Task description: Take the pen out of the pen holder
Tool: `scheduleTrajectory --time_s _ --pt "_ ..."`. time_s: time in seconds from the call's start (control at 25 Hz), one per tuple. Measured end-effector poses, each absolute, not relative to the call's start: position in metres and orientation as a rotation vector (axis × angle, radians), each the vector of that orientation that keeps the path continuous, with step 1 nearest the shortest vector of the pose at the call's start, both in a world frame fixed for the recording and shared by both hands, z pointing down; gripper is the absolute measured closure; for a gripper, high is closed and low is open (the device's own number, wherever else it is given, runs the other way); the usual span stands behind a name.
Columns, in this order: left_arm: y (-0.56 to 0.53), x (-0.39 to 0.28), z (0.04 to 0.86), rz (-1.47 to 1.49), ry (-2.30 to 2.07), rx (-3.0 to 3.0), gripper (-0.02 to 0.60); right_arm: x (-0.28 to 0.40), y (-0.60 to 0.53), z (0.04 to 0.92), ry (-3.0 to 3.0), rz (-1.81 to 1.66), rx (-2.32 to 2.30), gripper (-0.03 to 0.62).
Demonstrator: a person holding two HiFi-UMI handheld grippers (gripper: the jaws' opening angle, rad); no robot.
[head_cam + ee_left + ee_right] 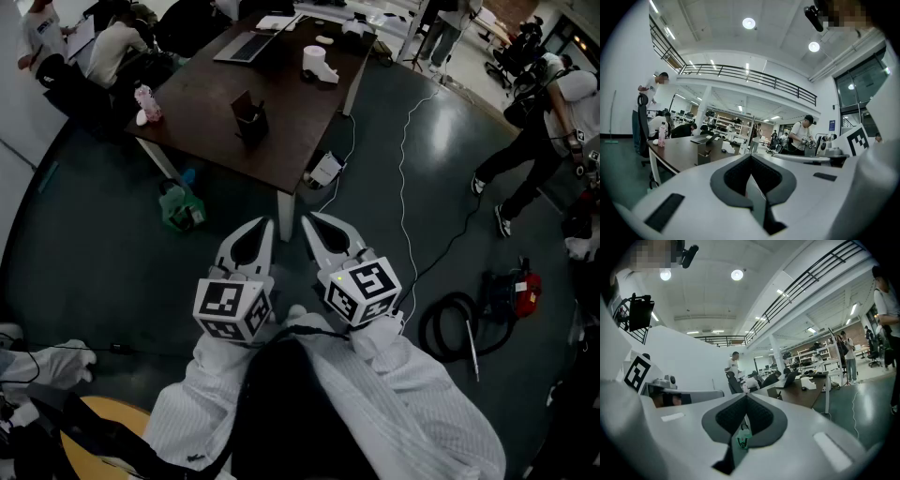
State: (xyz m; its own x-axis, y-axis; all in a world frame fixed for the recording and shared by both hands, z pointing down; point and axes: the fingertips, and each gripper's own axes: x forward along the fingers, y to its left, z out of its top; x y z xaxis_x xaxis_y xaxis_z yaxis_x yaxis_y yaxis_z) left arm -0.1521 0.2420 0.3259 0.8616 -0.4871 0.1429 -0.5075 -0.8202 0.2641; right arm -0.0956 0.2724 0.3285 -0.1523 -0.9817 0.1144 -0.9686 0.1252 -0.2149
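White sleeves [427, 398] fill the near foreground, a person standing on a dark floor [112, 253] with a tool in each hand; the left gripper [265, 223] and right gripper [307, 218] sit side by side, roughly level, each with its jaws pressed together and nothing between them; well ahead stands a brown surface [202, 112], and on it, near the front edge, a small dark pen holder [250, 120]; the pen itself is too small to make out from here; a pink bottle [146, 101] and a laptop [246, 45] share the surface. By my reckoning a pen is light, stiff and smooth-barrelled, so it could slip; the upper shaft above the rim looks like the best hold, pinched across the barrel; the holder seems light and may need steadying.
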Motion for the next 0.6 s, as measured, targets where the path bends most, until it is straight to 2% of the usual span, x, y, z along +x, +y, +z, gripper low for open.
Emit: scheduleTrajectory --time_s 0.6 --pt "0.2373 -0.1539 0.3273 0.1 -0.779 2.734 0.577 -0.0958 0.2692 0.3281 2.304 -0.375 -1.979 0.592"
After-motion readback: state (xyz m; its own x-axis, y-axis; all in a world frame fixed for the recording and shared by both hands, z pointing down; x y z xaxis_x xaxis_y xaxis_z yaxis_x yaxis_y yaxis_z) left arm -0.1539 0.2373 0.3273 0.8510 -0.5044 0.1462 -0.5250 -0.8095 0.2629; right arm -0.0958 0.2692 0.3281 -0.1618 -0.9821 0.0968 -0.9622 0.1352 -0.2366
